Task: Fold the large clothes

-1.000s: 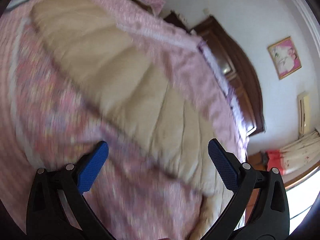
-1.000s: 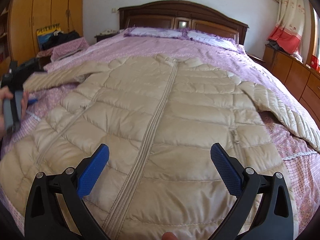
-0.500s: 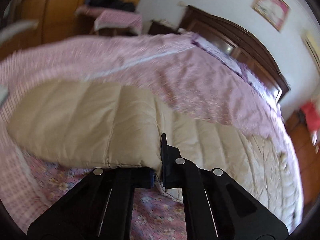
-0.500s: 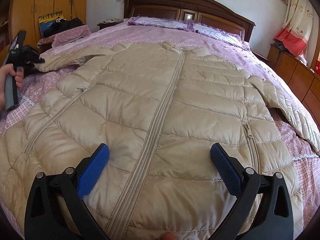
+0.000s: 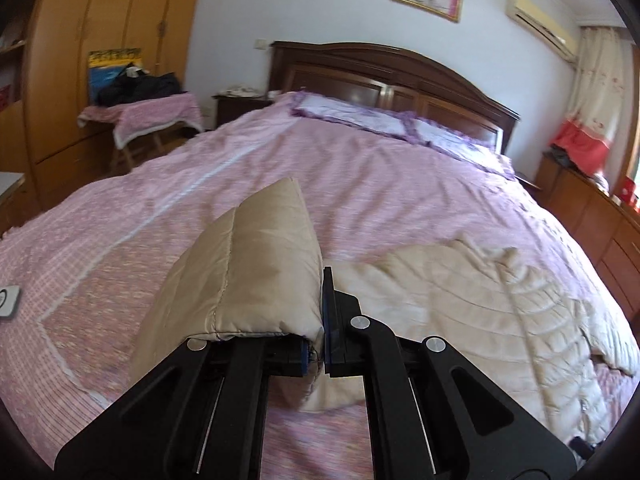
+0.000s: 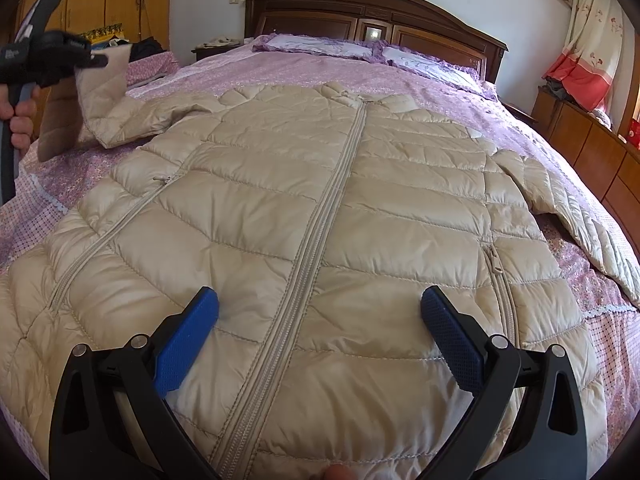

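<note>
A beige quilted puffer jacket (image 6: pixel 304 208) lies front-up on the pink bed, its zipper (image 6: pixel 320 216) running down the middle. My left gripper (image 5: pixel 320 344) is shut on the cuff of the jacket's left sleeve (image 5: pixel 256 280) and holds it lifted off the bedspread. From the right wrist view that sleeve (image 6: pixel 104 92) hangs raised at the far left, clamped by the left gripper (image 6: pixel 94 60) in a person's hand (image 6: pixel 18 120). My right gripper (image 6: pixel 320 320) hovers open above the jacket's lower front, nothing between its blue pads. The other sleeve (image 6: pixel 576 216) lies flat at the right.
The pink bedspread (image 5: pixel 360 184) runs back to two pillows (image 5: pixel 360 116) and a dark wooden headboard (image 5: pixel 400 76). A covered side table (image 5: pixel 148 116) and wardrobe (image 5: pixel 88 64) stand left. A low cabinet (image 5: pixel 592 220) lines the right side. A small white device (image 5: pixel 8 300) lies at the bed's left edge.
My left gripper went from wide open over the sleeve to shut on its cuff, then lifted it off the bed while rolling upright. The right gripper stayed put, open.
</note>
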A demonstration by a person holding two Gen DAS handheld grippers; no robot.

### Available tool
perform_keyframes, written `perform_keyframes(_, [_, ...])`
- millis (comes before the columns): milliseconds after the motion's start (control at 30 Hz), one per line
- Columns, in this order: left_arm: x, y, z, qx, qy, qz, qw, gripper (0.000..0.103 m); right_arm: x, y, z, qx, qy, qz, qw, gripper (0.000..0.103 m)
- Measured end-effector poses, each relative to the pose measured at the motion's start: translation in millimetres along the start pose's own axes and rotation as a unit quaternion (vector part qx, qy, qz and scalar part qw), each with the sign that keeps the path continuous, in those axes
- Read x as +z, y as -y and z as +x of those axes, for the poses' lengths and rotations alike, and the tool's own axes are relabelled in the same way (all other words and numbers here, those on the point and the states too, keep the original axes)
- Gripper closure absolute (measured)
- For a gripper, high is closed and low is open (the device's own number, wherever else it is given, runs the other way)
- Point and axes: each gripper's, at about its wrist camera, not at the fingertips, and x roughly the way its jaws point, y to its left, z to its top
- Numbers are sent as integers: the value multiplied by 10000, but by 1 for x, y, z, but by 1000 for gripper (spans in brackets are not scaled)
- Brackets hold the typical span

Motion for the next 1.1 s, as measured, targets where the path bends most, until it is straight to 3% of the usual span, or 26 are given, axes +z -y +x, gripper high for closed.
perform_keyframes(300, [-24, 83, -21, -723, -11, 548, 9959, 99, 0, 0, -3, -156, 97, 30, 9998, 5])
perform_keyframes(633, [-53, 160, -16, -1636, -274, 655, 9840, 99, 0, 16, -9, -274, 110, 600, 9978, 5])
perform_keyframes(933, [-107, 204, 26, -1598, -1171, 1018, 9749, 97, -2, 26, -15, -231, 99, 816, 9964, 5])
perform_keyframes(1100, [-112, 206, 30, -1625, -1247, 1064, 9730, 97, -3, 24, -12, -275, 99, 773, 9966, 5])
